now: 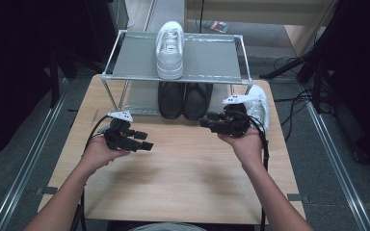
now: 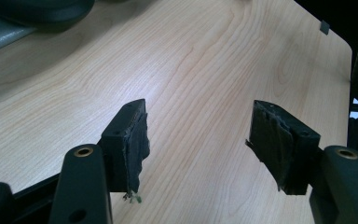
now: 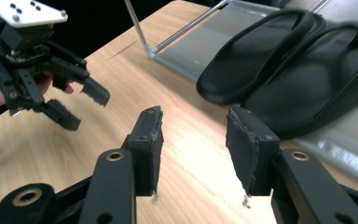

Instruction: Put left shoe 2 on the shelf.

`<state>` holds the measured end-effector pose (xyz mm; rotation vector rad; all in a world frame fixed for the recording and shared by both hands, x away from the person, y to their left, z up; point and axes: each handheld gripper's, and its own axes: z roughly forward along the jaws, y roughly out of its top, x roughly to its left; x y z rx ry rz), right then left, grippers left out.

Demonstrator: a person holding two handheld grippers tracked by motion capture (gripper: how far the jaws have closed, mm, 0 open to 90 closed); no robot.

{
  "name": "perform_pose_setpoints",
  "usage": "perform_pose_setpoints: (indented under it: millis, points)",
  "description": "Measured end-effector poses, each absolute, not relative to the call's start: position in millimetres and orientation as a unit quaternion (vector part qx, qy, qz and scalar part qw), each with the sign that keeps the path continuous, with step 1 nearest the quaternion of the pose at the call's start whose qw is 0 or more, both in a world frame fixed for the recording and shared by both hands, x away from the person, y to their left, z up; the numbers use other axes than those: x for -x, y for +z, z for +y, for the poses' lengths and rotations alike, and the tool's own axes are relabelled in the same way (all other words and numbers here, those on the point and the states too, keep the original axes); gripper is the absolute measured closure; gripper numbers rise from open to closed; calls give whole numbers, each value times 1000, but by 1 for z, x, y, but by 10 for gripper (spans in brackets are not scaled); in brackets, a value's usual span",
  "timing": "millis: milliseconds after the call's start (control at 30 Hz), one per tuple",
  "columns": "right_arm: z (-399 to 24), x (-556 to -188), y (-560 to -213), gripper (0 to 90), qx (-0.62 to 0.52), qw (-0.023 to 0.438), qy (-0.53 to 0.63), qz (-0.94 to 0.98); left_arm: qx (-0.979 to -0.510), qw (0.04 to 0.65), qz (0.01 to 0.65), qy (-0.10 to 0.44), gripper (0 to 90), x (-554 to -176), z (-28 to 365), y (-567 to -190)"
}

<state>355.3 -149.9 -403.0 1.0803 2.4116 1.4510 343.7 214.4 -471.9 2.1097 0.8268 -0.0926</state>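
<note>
A white sneaker [image 1: 169, 45] stands on the top shelf of a metal shoe rack [image 1: 212, 55]. A pair of black slippers [image 1: 184, 98] [image 3: 279, 70] lies on the lower shelf. A second white sneaker [image 1: 259, 106] rests on the table at the rack's right end, just behind my right hand. My right gripper [image 1: 204, 120] [image 3: 193, 140] is open and empty, its jaws pointing left in front of the slippers. Over the table's left side, my left gripper [image 1: 142, 139] [image 2: 198, 135] [image 3: 86, 105] is open with only bare wood between its jaws.
The wooden table [image 1: 183, 163] has free room across its middle and front. The rack takes up the back edge. Cables [image 1: 294, 101] lie on the floor at the right, and dark stands flank the table on both sides.
</note>
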Motion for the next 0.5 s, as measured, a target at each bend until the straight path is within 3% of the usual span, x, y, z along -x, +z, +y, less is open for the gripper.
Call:
perform_pose_setpoints:
  millis: [500]
  points:
    - [-195, -330, -435, 577, -374, 71, 478, 791, -844, 428, 321, -37, 375, -342, 213, -471]
